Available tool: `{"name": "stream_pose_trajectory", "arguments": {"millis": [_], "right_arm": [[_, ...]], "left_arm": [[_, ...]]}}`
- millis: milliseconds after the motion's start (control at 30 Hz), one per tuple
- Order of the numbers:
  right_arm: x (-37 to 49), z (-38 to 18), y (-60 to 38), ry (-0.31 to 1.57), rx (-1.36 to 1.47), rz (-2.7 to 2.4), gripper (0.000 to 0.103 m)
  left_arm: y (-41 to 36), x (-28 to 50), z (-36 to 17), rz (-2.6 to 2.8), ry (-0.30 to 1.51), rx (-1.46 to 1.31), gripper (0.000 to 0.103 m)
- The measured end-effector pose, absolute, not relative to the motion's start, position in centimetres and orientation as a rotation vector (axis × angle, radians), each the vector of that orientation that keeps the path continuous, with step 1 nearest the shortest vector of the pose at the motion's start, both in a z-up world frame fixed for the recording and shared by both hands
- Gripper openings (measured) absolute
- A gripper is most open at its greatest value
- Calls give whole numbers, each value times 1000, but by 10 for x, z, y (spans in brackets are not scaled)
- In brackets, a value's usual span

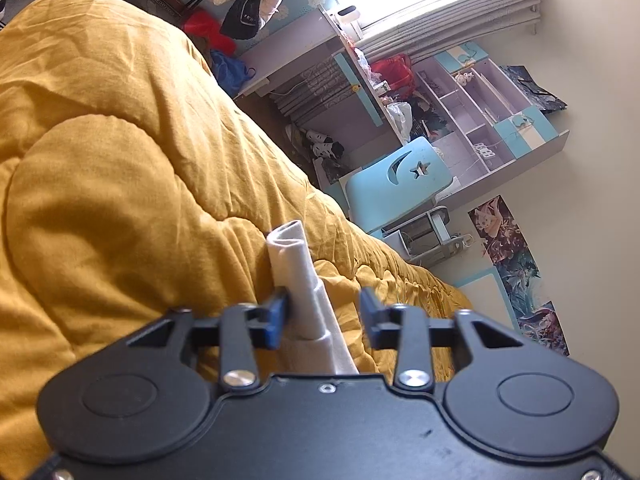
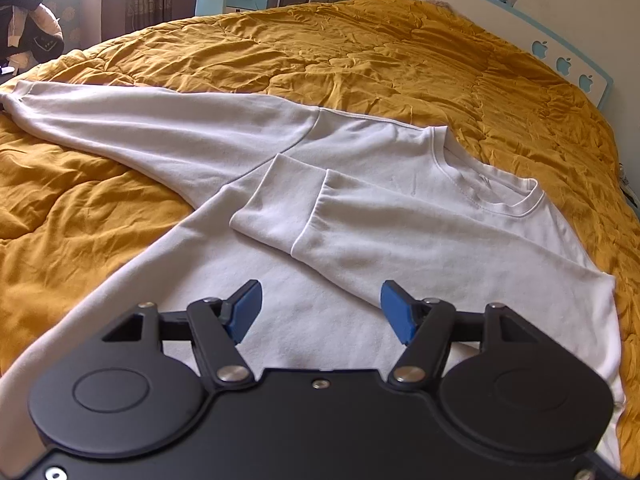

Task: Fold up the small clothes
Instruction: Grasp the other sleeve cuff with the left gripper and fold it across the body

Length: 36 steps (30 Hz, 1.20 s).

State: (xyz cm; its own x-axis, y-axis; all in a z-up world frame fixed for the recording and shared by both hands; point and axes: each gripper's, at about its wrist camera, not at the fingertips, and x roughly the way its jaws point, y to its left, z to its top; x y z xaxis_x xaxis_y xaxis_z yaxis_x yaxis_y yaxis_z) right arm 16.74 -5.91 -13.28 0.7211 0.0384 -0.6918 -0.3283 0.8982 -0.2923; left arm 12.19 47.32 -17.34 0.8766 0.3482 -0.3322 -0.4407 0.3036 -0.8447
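A white long-sleeved sweatshirt (image 2: 360, 220) lies flat on the mustard duvet (image 2: 360, 52), collar (image 2: 492, 196) toward the right. One sleeve is folded across the chest, its cuff (image 2: 276, 200) resting on the body. The other sleeve (image 2: 160, 128) stretches out to the far left. My right gripper (image 2: 320, 312) hovers open over the lower body of the sweatshirt, nothing between its blue pads. In the left wrist view the end of a white sleeve (image 1: 290, 240) stands between the jaws of my left gripper (image 1: 324, 312). The left pad touches the cloth; the right pad stands clear of it.
The duvet (image 1: 120, 160) is rumpled into ridges. A white and blue headboard (image 2: 560, 56) bounds the bed on the right. Beyond the bed's edge stand a blue chair (image 1: 396, 184), a desk with shelves (image 1: 472, 108) and a heap of dark clothes (image 2: 28, 28).
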Motion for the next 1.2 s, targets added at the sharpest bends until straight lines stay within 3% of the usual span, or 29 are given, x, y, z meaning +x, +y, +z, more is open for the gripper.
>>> {"name": "stream_pose_trajectory", "arguments": {"millis": [33, 233, 433, 800, 967, 1200], "right_arm": [[167, -133, -59, 744, -419, 210, 66], [163, -125, -67, 731, -397, 201, 66], [153, -108, -99, 699, -331, 170, 66], [117, -90, -207, 674, -198, 34, 67], [97, -87, -262, 676, -136, -49, 67], [72, -90, -329, 693, -64, -160, 67]], "left_arm": [[474, 124, -176, 530, 101, -1170, 2], [465, 116, -164, 473, 53, -1188, 2], [417, 134, -112, 244, -48, -1190, 2], [204, 222, -19, -312, -4, -1131, 2], [87, 254, -29, -498, 139, -1138, 2], [-74, 285, -96, -619, 441, -1125, 2]]}}
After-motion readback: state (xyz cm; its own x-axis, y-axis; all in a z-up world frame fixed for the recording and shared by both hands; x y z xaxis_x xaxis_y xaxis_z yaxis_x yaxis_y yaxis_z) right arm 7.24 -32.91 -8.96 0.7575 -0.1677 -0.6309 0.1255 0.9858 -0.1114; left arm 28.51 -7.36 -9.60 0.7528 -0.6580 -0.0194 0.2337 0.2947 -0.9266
